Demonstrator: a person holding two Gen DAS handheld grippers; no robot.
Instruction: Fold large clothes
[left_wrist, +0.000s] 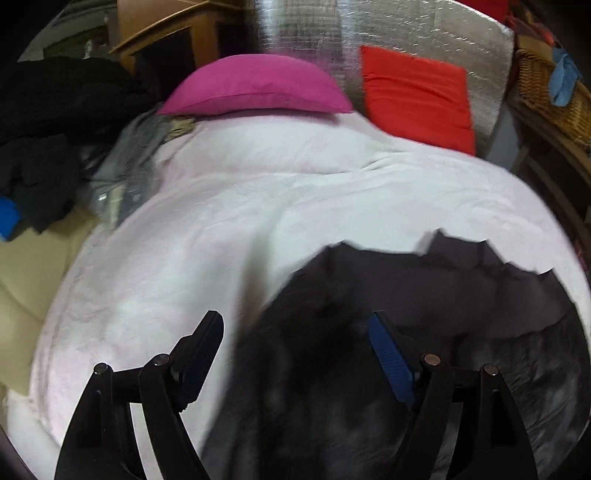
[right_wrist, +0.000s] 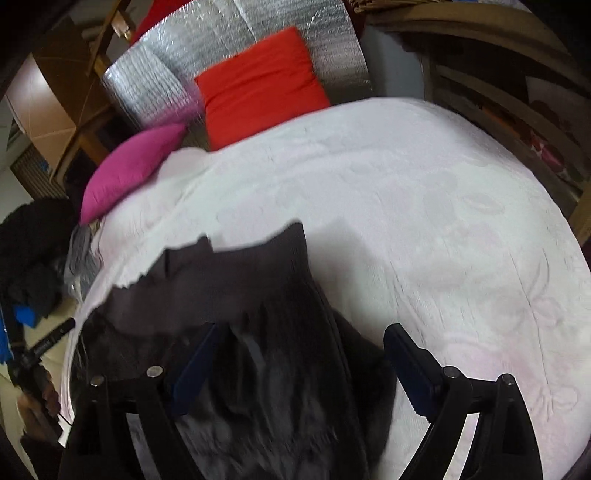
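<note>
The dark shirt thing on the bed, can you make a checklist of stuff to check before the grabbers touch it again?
1. Left gripper jaws apart, nothing pinched: ok.
2. Right gripper jaws apart, cloth under them but not pinched: ok.
3. Dark garment lying on the white bedspread, not hanging off: ok.
4. Garment smooth and flat: cannot tell, the pictures are blurred.
5. Room beyond it for a fold, pink pillow and red cushion well away: ok.

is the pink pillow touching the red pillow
Apart. The left wrist view shows silver backing between the pink pillow and the red pillow.
</note>
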